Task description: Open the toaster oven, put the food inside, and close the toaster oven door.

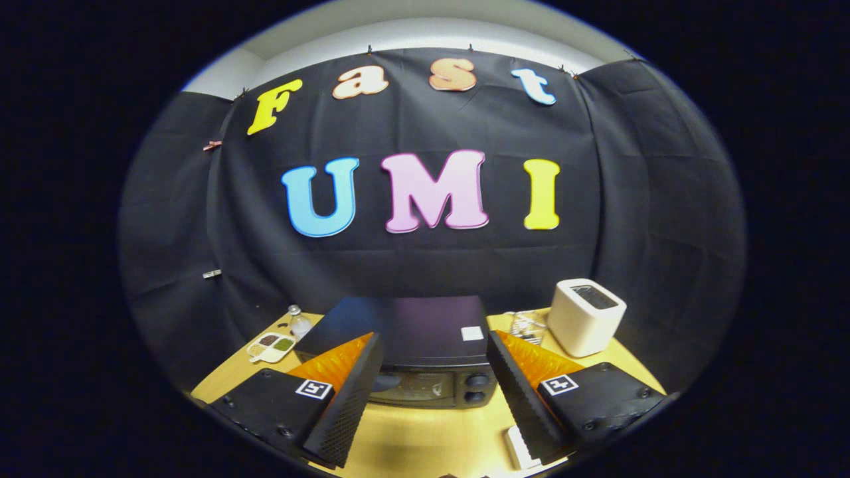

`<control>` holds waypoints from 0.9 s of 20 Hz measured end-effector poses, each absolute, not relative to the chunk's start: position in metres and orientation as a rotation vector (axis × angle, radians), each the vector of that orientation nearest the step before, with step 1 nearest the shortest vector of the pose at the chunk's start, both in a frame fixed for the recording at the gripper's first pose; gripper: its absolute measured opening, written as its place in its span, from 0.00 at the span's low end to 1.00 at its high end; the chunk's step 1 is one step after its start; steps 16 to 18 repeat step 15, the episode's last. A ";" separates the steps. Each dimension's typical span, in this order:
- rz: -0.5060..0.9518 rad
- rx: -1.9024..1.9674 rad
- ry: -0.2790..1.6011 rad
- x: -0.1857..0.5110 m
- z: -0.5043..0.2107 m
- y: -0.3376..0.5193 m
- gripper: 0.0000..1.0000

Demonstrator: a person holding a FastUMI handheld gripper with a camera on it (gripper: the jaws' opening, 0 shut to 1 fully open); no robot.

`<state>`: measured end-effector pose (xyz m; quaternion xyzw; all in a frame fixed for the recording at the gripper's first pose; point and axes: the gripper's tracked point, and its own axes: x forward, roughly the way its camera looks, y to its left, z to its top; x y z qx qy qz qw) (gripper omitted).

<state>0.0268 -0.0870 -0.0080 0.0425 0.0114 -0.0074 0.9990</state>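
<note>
Your hand-held gripper (435, 392) is spread wide, holding nothing. The black boxy toaster oven (425, 348) sits at 12 o'clock, door shut, facing you, long axis crosswise; bare yellow wooden worktop (425, 438) lies before it.

gripper (431, 398): fingers spread wide, holding nothing, above the table (425, 438) | toaster oven (425, 352): black, door closed, just ahead between the fingers | white toaster (586, 317): table's far right corner | divided dish (271, 346) and small bottle (299, 323): far left edge
</note>
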 end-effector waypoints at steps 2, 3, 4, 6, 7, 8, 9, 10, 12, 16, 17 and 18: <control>-0.048 0.083 0.006 0.007 -0.005 -0.102 0.98; -0.059 0.083 0.005 -0.002 -0.005 -0.107 0.98; -0.063 0.080 0.004 -0.009 -0.006 -0.110 0.98; -0.067 0.070 0.008 -0.020 -0.007 -0.113 0.98; -0.066 0.065 0.019 -0.027 -0.010 -0.113 0.98; -0.068 0.061 0.023 -0.033 -0.012 -0.114 0.98; -0.068 0.060 0.024 -0.038 -0.013 -0.114 0.98; -0.075 0.062 0.021 -0.042 -0.014 -0.114 0.98; -0.075 0.073 0.020 -0.047 -0.016 -0.111 0.98; -0.058 0.071 0.024 -0.047 -0.015 -0.106 0.98; -0.058 0.071 0.024 -0.047 -0.015 -0.106 0.98; -0.058 0.071 0.024 -0.047 -0.015 -0.106 0.98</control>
